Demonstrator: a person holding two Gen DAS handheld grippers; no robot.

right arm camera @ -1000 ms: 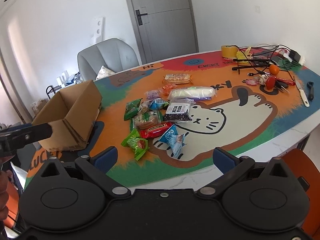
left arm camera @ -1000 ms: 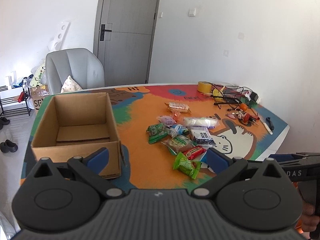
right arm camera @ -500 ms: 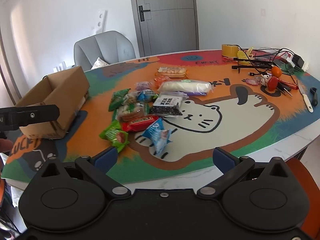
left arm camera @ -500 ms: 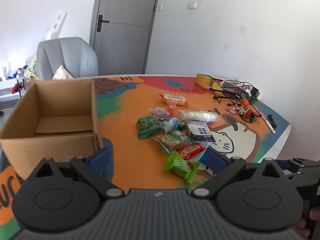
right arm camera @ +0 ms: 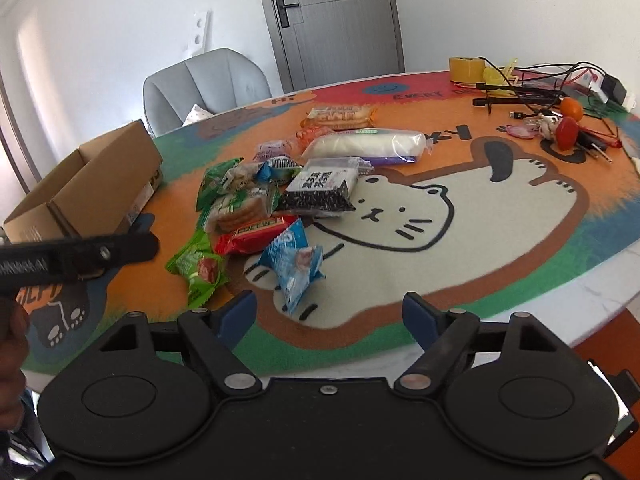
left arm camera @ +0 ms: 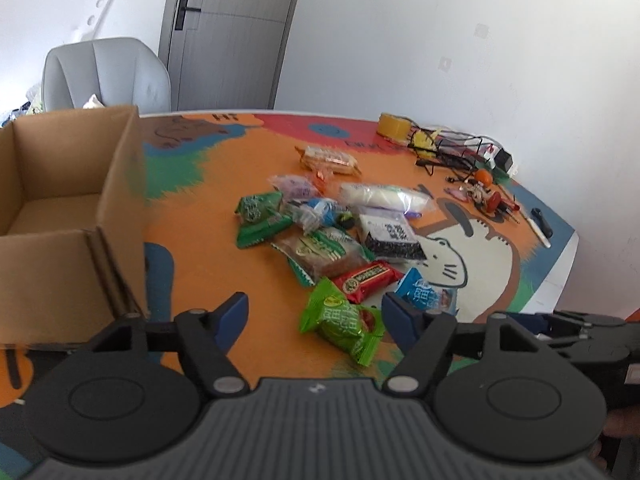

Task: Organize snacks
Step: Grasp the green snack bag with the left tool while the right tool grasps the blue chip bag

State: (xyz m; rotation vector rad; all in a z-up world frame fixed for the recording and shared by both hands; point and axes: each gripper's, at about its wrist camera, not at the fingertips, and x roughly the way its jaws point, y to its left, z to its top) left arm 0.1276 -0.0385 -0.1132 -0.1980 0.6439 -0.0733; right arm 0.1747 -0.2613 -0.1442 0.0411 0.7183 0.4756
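The surface (right arm camera: 520, 240) is covered w/ a colourful cat-print mat. An open cardboard box (left arm camera: 60, 200) is set on its left part, flaps up, nothing seen inside. A grey chair (left arm camera: 104, 76) is seen behind the box, and a grey door (right arm camera: 332, 16) beyond it.

The snacks are piled mid-surface, right of the box & apart from it. A long white pack (right arm camera: 368, 144) lies at the far side, w/ a biscuit pack (right arm camera: 340, 116) behind it. A black-and-white pack (right arm camera: 320, 192) sits in the middle. Nearest the grippers, a red pack (left arm camera: 368, 280), a green pack (left arm camera: 344, 324) & a blue pack (right arm camera: 292, 268) are found, the red one overlapped by neighbours. Cables and small tools (right arm camera: 540, 96) are left at the far right, beside a yellow tape roll (right arm camera: 466, 69).

Left gripper (left arm camera: 314, 318): jaws have just been closing, partly open now, nothing gripped; the green pack is seen between them but untouched. Right gripper (right arm camera: 330, 316): likewise just closing, partly open, nothing held, blue pack just ahead.
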